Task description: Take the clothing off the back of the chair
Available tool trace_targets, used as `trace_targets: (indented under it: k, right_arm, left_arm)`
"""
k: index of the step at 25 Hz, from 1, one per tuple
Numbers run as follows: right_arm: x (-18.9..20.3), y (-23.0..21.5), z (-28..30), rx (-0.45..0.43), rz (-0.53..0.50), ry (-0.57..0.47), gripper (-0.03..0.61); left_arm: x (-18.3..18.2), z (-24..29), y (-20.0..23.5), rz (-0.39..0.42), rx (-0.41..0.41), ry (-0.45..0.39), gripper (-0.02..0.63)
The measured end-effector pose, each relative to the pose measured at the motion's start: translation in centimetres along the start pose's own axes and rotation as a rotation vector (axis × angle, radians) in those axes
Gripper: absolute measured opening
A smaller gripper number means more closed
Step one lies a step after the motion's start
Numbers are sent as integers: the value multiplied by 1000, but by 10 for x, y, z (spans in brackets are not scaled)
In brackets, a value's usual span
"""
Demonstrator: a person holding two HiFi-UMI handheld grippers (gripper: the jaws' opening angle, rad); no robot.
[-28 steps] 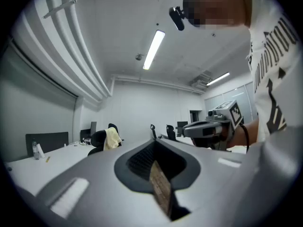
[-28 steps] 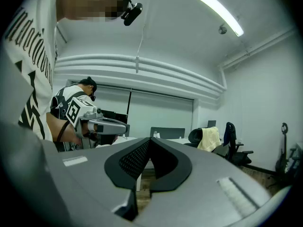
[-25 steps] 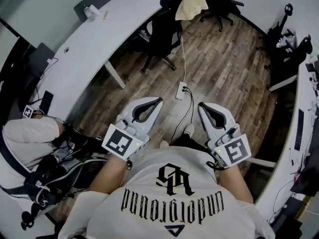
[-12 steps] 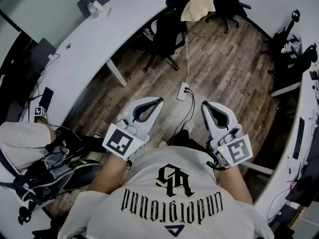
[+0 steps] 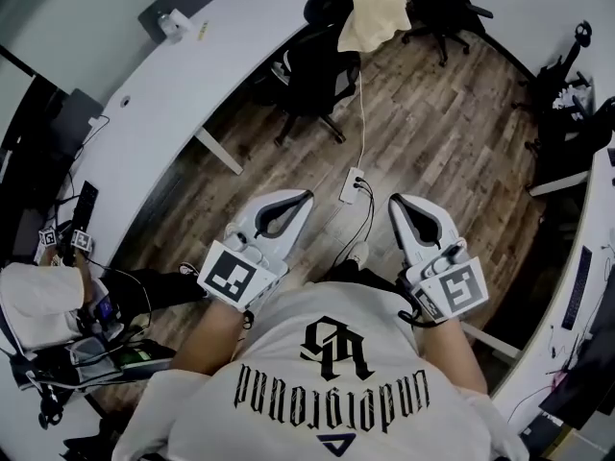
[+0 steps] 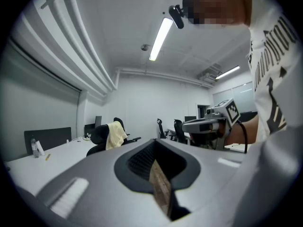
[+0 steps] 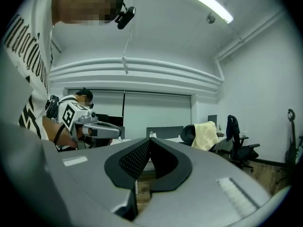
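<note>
Head view, left hand-held gripper [image 5: 296, 198] and right hand-held gripper [image 5: 398, 203] pressed together, empty, level, well apart from chair [image 5: 322, 60] bearing seemingly cream clothing [image 5: 375, 12].

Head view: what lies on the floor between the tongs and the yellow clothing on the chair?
Wood floor with a white power strip and its cables; the head view shows it.

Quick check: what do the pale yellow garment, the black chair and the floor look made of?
Pale yellow garment: soft matte cloth, judging by its limp drape and folds. Black office chair: dark matte back, mesh or fabric, too far to tell. Floor: brown planks with visible grain and seams, wood or laminate.
</note>
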State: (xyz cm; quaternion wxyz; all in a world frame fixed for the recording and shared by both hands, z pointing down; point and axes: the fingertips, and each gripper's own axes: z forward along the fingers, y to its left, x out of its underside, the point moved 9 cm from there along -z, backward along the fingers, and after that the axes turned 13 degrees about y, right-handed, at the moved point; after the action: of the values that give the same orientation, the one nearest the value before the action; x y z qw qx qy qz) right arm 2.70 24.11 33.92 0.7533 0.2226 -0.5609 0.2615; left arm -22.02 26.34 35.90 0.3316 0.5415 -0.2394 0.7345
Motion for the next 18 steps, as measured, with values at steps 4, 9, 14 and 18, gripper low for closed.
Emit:
trace_targets:
  k: [4, 9, 14, 18]
  right_arm:
    - [-6, -55, 6, -25, 2, 6, 6]
    - [-5, -115, 5, -66, -20, 5, 6]
    - [3, -159, 0, -70, -21, 15, 6]
    - [8, -181, -3, -55, -17, 14, 6]
  left_arm:
    - [-22, 52, 7, -9, -6, 14, 49]
    - [-37, 110, 7, 4, -24, 14, 49]
    - [-47, 148, 4, 13, -33, 20, 49]
    - [-49, 167, 8, 0, -33, 44, 49]
